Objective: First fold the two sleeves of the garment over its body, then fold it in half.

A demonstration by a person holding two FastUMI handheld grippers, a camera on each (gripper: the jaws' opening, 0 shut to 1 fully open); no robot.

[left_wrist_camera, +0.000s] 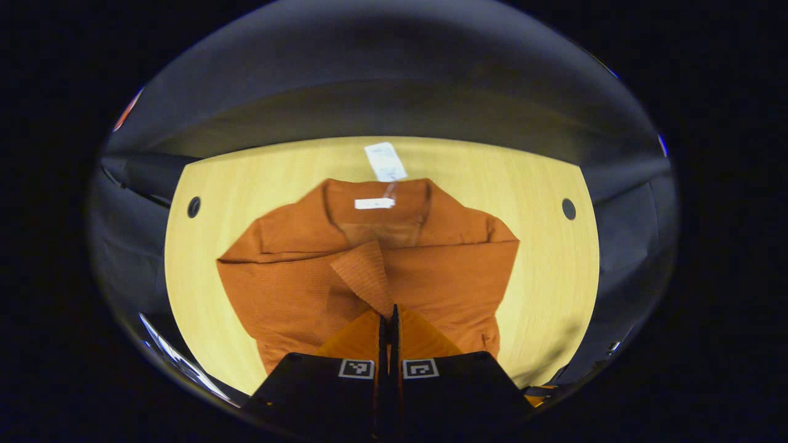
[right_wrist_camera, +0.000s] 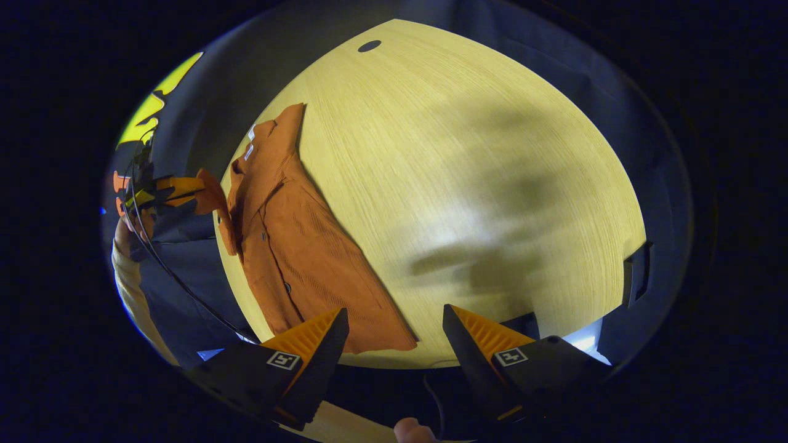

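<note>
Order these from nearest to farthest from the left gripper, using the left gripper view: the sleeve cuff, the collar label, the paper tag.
1. Sleeve cuff, folded on the shirt's body, just ahead of the left gripper.
2. Collar label, inside the neck.
3. Paper tag, on the table beyond the collar.

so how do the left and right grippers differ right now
The left gripper has its fingers closed together, pinching a sleeve cuff of the shirt; the right gripper has its fingers spread wide with nothing between them. The left one sits over the shirt's body, while the right one is at the table edge by the shirt's hem. Both point toward the shirt.
</note>
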